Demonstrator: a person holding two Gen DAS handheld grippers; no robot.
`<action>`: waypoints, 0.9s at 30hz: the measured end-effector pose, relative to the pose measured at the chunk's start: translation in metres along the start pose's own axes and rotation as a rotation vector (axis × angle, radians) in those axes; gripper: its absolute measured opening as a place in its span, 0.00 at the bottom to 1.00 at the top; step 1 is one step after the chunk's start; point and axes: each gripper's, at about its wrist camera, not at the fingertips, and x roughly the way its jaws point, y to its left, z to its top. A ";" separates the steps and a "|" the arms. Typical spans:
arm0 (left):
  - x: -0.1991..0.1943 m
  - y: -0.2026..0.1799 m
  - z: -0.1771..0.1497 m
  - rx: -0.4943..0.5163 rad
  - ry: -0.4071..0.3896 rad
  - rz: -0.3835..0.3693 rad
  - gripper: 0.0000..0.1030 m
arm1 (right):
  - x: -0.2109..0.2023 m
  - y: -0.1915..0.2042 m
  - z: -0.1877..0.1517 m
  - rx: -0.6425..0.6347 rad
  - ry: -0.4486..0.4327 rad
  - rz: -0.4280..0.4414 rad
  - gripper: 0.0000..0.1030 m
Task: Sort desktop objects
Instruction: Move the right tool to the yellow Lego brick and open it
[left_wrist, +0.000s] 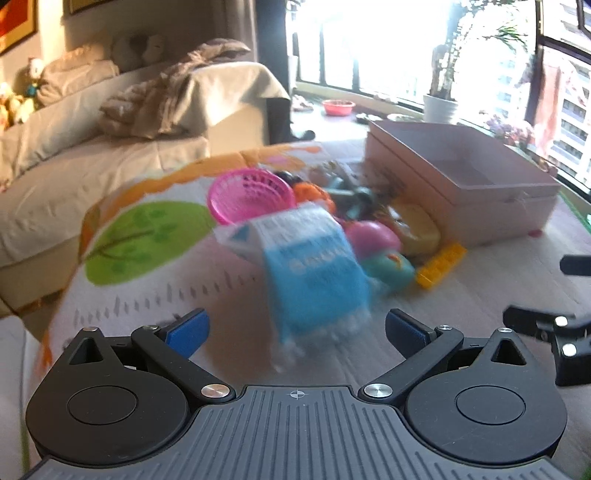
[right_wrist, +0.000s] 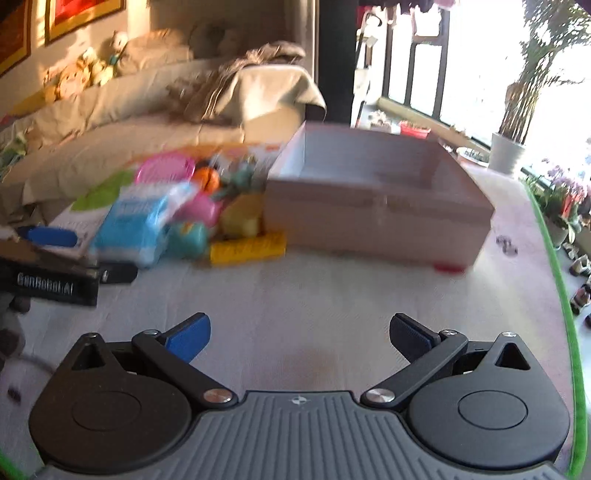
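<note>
blue packet (left_wrist: 314, 273) | tilted, against toy pile (left_wrist: 373, 221) | beside pink box (left_wrist: 461, 177)

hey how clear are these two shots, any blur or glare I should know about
Left wrist view: the blue packet and toys behind it are motion-smeared, the window is blown out white, while the left tongs stay sharp. Right wrist view: blur over the toy pile and pink box, glare at the window; the right tongs stay sharp.
</note>
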 end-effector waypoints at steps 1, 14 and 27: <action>0.002 0.003 0.002 -0.001 -0.005 0.019 1.00 | 0.006 0.001 0.006 -0.008 -0.001 0.008 0.96; 0.015 0.038 0.015 -0.065 0.028 0.022 1.00 | 0.050 -0.108 0.076 0.275 -0.130 -0.299 0.92; 0.015 0.031 0.014 -0.038 0.035 0.048 1.00 | 0.019 -0.060 0.057 0.140 -0.226 -0.167 0.91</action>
